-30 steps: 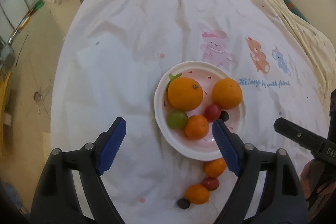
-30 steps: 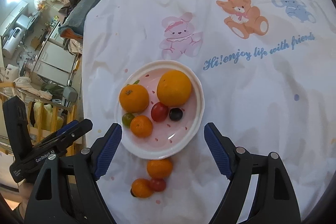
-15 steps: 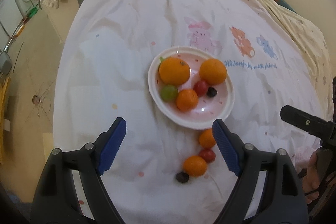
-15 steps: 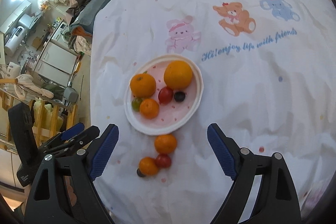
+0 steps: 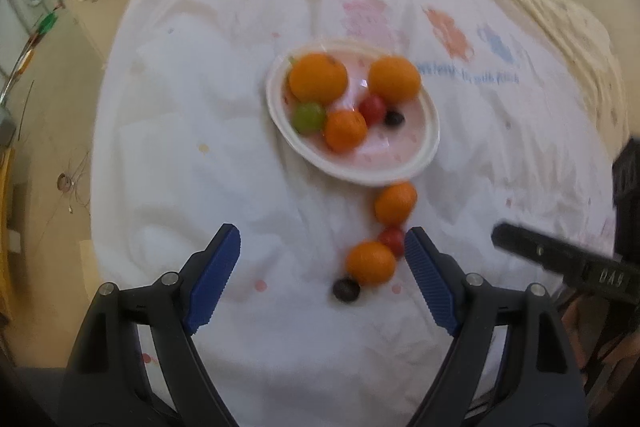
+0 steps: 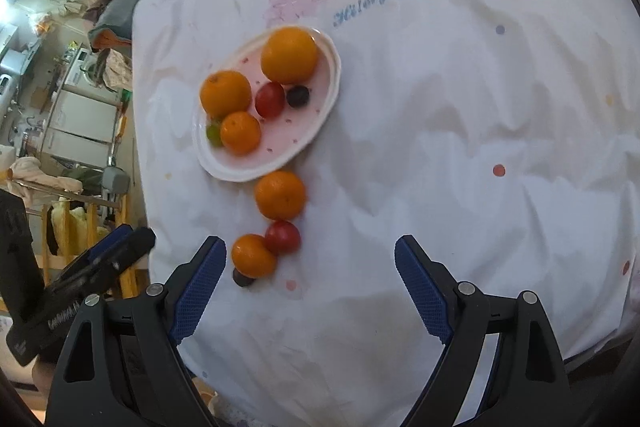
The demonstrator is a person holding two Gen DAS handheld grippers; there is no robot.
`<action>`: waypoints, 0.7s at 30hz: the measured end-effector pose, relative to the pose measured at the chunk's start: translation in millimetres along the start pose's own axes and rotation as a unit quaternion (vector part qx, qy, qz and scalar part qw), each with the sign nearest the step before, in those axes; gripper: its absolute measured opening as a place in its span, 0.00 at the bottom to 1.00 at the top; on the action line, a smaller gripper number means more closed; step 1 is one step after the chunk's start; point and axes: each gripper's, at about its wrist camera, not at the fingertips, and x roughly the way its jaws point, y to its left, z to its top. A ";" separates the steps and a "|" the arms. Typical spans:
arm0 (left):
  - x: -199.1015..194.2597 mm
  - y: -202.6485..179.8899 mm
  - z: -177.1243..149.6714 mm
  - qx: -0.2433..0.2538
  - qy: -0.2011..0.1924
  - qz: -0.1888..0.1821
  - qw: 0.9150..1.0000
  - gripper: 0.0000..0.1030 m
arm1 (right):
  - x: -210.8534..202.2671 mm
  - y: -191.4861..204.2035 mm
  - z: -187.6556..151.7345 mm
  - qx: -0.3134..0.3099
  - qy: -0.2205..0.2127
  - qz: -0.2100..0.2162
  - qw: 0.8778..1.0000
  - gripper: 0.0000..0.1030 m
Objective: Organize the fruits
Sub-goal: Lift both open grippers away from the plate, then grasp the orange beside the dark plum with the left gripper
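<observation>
A white and pink plate (image 5: 428, 155) (image 6: 320, 123) on the white cloth holds two big oranges, a small orange, a green fruit, a red tomato and a dark grape. On the cloth in front of it lie an orange (image 5: 395, 203) (image 6: 280, 195), a red tomato (image 5: 392, 239) (image 6: 282, 236), a second orange (image 5: 370, 263) (image 6: 253, 255) and a dark grape (image 5: 345, 289) (image 6: 242, 279). My left gripper (image 5: 322, 279) is open and empty, held above the loose fruit. My right gripper (image 6: 306, 283) is open and empty, just right of the loose fruit.
The white cloth (image 6: 460, 115) with cartoon animals and blue writing covers a round table. The left gripper shows at the right wrist view's left edge (image 6: 100, 259). The right gripper shows at the left wrist view's right edge (image 5: 560, 259). Furniture and laundry stand beyond the table's left edge.
Both grippers have drawn back toward me from the plate, so the loose fruit now lies near their fingertips. Both stay open. No fruit has moved.
</observation>
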 end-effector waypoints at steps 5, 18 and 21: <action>29.5 -21.5 -12.7 0.037 0.058 -0.006 0.998 0.79 | -3.1 -2.8 2.0 0.002 -0.011 -0.019 1.000 0.86; 82.4 -69.1 -24.7 0.140 0.102 0.038 0.984 0.57 | -3.0 -37.8 14.5 0.082 -0.011 -0.008 0.997 0.86; 86.8 -69.9 -25.3 0.146 0.102 0.055 0.982 0.47 | -0.3 -37.4 15.3 0.083 -0.008 -0.010 0.997 0.86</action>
